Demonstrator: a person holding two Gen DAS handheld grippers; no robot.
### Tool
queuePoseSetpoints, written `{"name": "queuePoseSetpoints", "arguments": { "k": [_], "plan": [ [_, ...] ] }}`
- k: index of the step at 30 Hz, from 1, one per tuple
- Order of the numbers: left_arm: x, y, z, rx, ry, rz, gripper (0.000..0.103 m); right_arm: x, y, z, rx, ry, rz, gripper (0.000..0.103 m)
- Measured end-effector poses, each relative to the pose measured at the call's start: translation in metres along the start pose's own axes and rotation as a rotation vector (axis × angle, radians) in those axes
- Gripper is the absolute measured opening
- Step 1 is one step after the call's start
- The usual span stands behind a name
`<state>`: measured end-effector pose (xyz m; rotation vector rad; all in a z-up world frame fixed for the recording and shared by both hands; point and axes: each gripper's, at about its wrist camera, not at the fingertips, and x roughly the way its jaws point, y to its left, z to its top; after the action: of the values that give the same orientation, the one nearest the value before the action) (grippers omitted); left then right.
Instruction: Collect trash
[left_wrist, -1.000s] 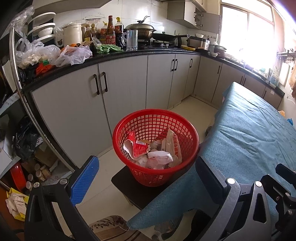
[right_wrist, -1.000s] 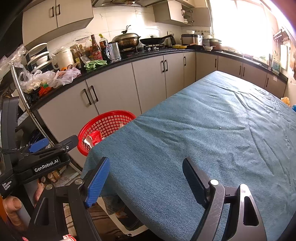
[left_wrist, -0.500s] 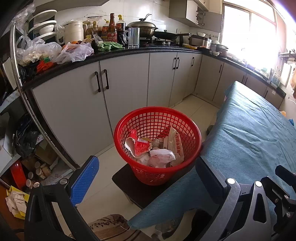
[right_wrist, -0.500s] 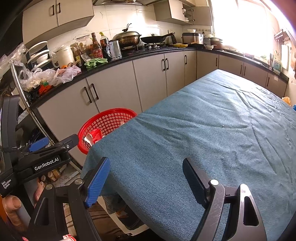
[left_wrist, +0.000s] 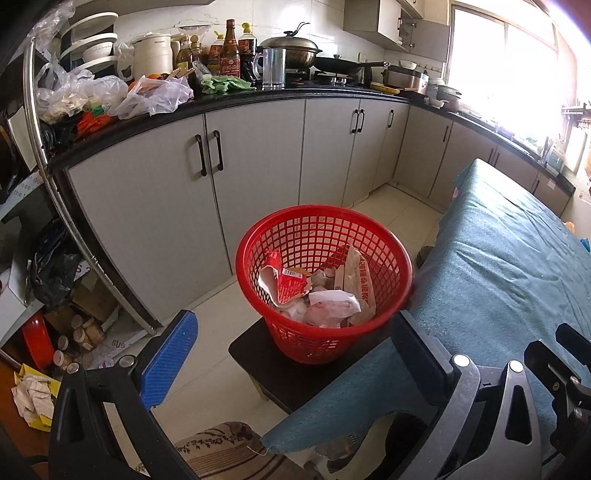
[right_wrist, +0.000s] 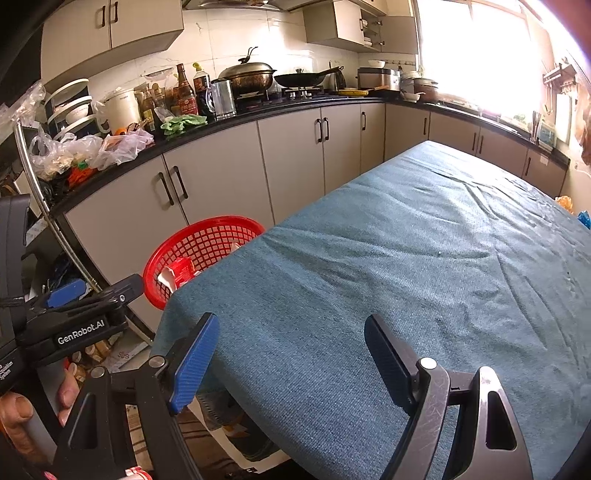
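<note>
Left wrist view: left gripper (left_wrist: 291, 354) jaws spread, nothing between them. Red basket (left_wrist: 369, 236) stands on a dark stool (left_wrist: 266, 354) just beside the table's blue cloth (left_wrist: 509, 266); crumpled wrappers (left_wrist: 325, 299) lie inside. Right wrist view: right gripper (right_wrist: 291, 354) jaws spread wide over the cloth, holding nothing. Basket rim shows at the table's left corner.

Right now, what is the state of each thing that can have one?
red basket: upright on a dark stool, holding wrappers.
left gripper: fingers open, empty.
right gripper: fingers open, empty.
lower cabinet doors: shut.
wok: lid on.
</note>
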<state>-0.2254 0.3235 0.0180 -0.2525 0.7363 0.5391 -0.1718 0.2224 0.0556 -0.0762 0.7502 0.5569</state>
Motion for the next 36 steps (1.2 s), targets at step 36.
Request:
{"name": "queuePoseSetpoints", "arguments": {
  "k": [36],
  "plan": [
    [0.042, 0.049, -0.01, -0.01, 0.097, 0.08, 0.103, 0.035, 0.017, 0.01, -0.017, 0.061, 0.038, 0.085]
  ]
}}
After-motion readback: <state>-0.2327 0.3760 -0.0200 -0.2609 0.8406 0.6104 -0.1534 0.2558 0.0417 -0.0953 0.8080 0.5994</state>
